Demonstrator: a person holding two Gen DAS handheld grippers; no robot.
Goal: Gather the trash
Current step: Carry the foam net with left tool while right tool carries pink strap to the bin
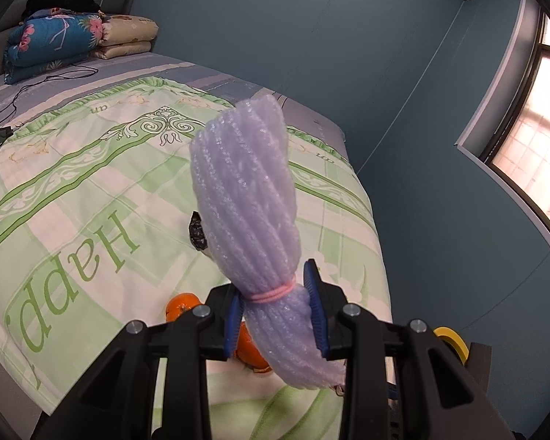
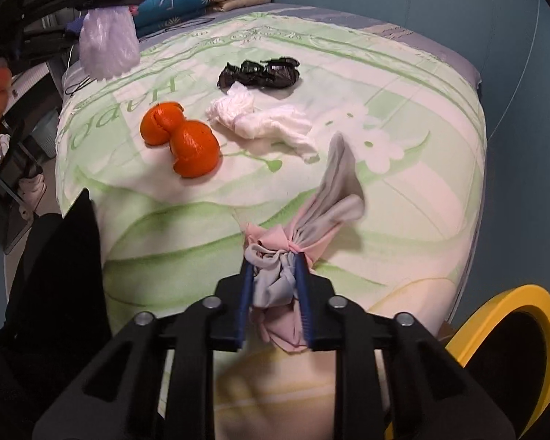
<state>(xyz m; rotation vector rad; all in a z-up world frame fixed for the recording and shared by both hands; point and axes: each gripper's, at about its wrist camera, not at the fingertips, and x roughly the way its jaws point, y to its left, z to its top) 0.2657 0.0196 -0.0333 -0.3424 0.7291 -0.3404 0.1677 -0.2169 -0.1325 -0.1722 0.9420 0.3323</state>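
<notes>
My left gripper (image 1: 277,315) fingers clamp purple foam net (image 1: 245,198), raised off bed (image 2: 403,84). Right gripper (image 2: 273,300) fingers pinch pink-grey cloth wad (image 2: 275,286) near bed edge, beside yellow-rimmed bin (image 2: 524,315). Orange peel (image 2: 181,139), tissue (image 2: 260,121), black wrapper (image 2: 258,71) wait farther off.

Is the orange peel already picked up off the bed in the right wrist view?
No, the orange peel lies on the bedspread, untouched, left of the crumpled white tissue.

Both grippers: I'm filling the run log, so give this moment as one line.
left gripper: shut on foam net | right gripper: pink-grey cloth between fingers | on bed: orange peel, tissue, black wrapper
</notes>
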